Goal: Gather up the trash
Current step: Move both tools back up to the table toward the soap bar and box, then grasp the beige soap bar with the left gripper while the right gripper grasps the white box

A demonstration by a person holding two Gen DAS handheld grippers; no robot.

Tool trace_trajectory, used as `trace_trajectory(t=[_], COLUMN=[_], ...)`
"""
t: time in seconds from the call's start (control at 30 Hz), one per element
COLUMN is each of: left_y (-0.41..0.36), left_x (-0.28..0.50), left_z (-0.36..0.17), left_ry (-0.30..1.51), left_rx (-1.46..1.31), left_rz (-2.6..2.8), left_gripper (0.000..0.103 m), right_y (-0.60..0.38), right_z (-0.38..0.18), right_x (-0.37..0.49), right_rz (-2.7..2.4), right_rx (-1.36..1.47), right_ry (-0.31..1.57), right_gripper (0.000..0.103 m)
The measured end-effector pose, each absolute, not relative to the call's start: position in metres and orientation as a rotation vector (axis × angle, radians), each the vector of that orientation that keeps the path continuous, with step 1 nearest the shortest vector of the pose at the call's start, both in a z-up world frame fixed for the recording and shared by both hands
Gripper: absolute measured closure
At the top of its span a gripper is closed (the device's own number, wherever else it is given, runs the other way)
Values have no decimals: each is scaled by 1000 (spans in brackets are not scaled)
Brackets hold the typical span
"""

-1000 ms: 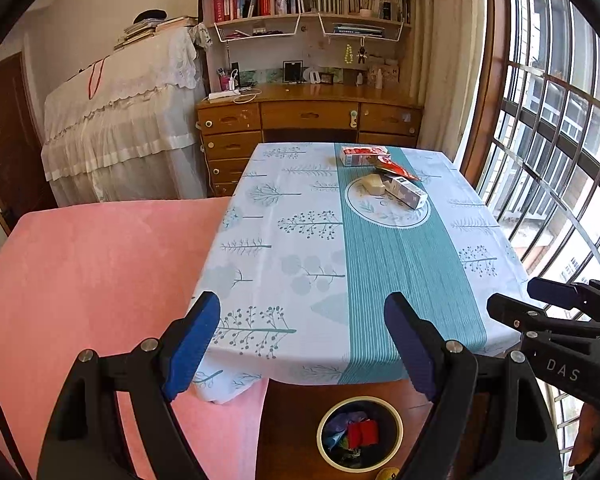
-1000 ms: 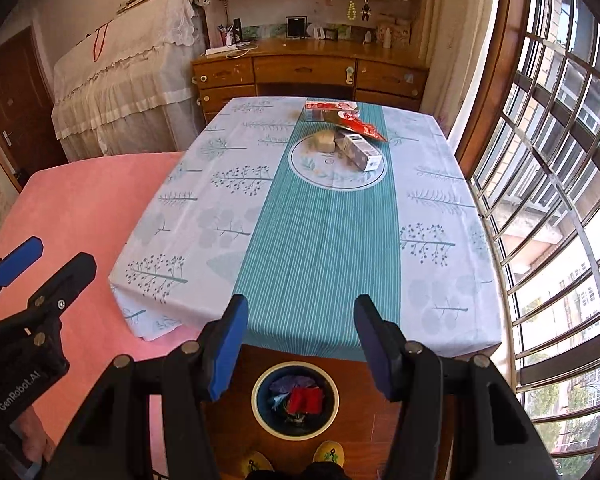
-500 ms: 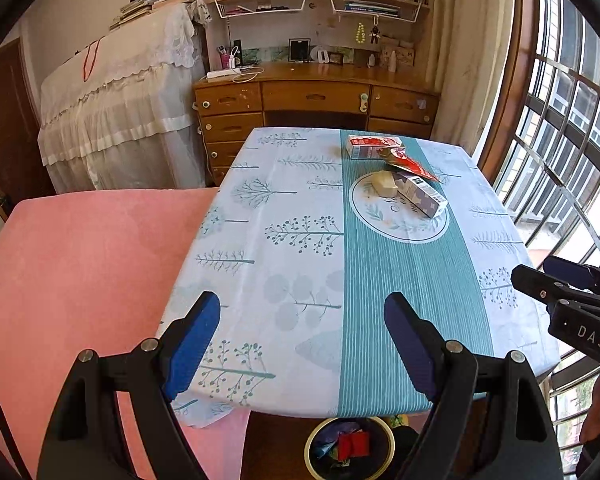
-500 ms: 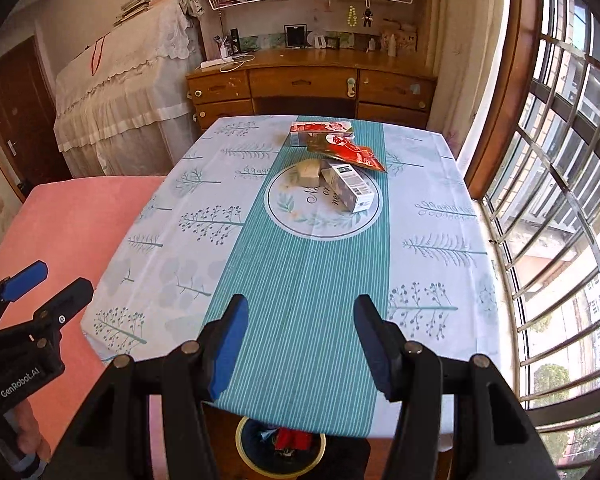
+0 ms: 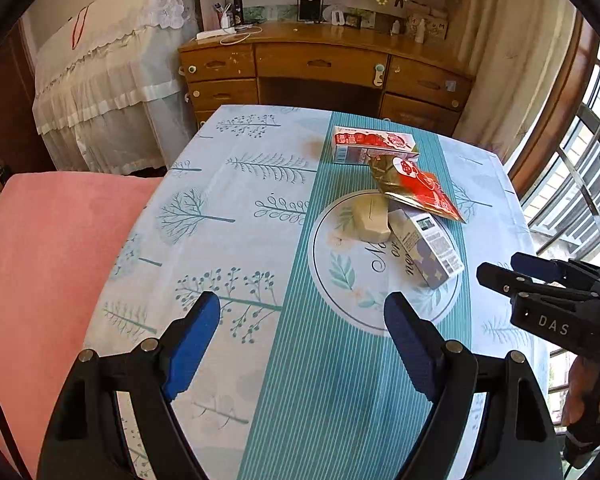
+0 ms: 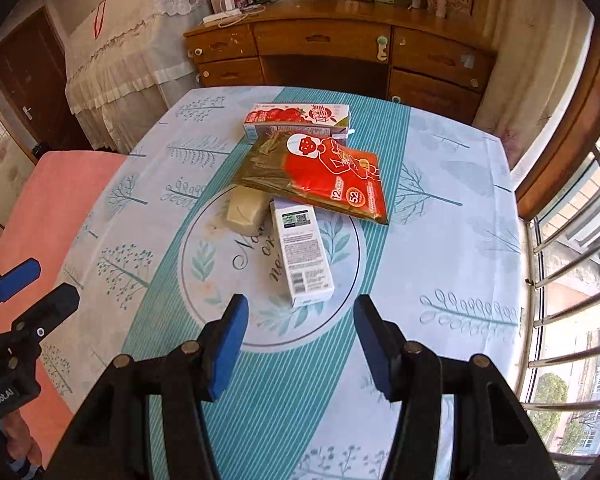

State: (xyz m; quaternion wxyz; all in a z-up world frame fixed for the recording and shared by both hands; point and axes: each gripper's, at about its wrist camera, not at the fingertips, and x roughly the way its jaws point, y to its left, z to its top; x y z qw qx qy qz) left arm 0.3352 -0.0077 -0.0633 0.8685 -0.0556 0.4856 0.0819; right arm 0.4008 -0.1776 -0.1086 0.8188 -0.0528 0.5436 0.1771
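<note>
Lying beyond right fingers (image 6: 224,340): white box (image 6: 303,258)

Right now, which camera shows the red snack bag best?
The right wrist view: the red snack bag sits near the middle, its printed face toward the camera, one end lying over the white box. The left wrist view shows the same bag smaller, at a flatter angle, its print harder to read.

Four pieces of trash lie together on the tabletop (image 6: 440,240).

A red-and-white carton (image 6: 296,118) lies flat at 12 o'clock of the group. A red-and-gold foil pouch (image 6: 320,176) leans over a beige lump (image 6: 246,210) at 9 o'clock and a white-and-lilac box (image 6: 302,256) at 6 o'clock, touching both.
</note>
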Motion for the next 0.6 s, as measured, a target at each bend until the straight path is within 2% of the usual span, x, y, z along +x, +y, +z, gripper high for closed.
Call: trace_trajectory(t=[0.3, 0.4, 0.6], left_y=[-6, -10, -30], left_x=[415, 436, 470], left_z=[-113, -126, -146], left_ry=[1134, 1157, 1209], left_rx=[-187, -211, -215], left_rz=[220, 220, 183], left_gripper=[20, 20, 20], right_y=[-157, -154, -177], right_z=[-179, -189, -179], right_x=[459, 464, 474], right_rz=[474, 526, 554], right_rx=[-156, -163, -105], right_ry=[1276, 1296, 1268], right_gripper=[49, 67, 68])
